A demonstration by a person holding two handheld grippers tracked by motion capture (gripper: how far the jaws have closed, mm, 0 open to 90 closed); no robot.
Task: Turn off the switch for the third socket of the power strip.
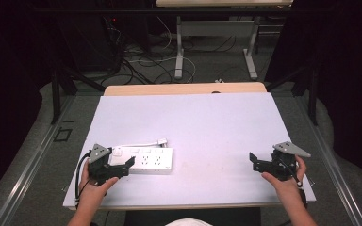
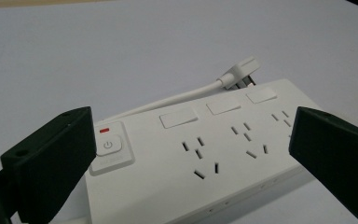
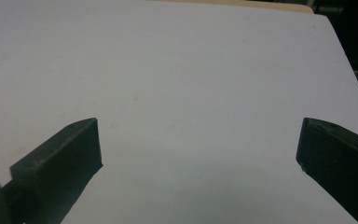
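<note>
A white power strip lies flat near the table's front left, its short white cord ending in a flat plug just behind it. My left gripper is open at the strip's left end. In the left gripper view the jaws of that gripper stand wide apart on either side of the strip, above its power button and sockets, with the plug beyond. My right gripper is open over bare table at the front right, and nothing lies between its jaws.
The white table top stretches bare between the grippers and back to its wooden far edge. Behind it on the floor are loose cables and the legs of another table. Dark curtains close both sides.
</note>
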